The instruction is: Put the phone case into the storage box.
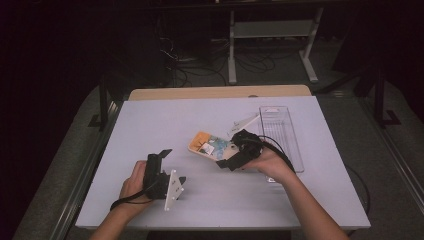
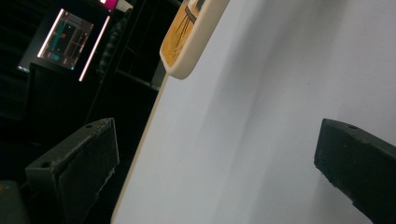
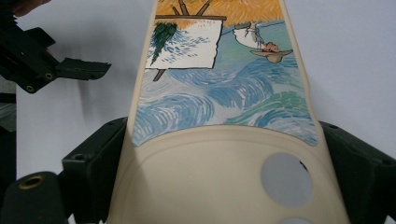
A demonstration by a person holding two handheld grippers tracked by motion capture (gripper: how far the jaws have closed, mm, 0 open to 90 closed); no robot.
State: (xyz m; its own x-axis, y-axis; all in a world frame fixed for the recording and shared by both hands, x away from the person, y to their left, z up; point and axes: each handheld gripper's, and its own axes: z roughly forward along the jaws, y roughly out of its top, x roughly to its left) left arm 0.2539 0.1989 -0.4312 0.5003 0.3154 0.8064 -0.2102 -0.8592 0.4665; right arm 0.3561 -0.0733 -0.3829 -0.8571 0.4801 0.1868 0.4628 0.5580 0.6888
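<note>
A cream phone case [image 1: 210, 146] with a painted blue and orange picture lies near the middle of the white table [image 1: 165, 120]. In the right gripper view the case [image 3: 219, 93] runs away between my two black jaws, which press on its two long sides; the right gripper [image 3: 224, 186] is shut on it. In the high view that right gripper [image 1: 227, 162] holds the case's near end. My left gripper [image 1: 171, 167] rests low at the front left, apart from the case. Its jaws stand wide apart over bare table in the left gripper view [image 2: 219, 168], with the case's corner [image 2: 194, 32] farther off.
A clear plastic tray [image 1: 280, 130] lies lengthwise at the table's right side, just beyond my right hand. The left gripper [image 3: 56, 65] shows at the upper left of the right gripper view. Past the table's far edge are a lit screen [image 2: 70, 39], cables and a stand's legs [image 1: 270, 50].
</note>
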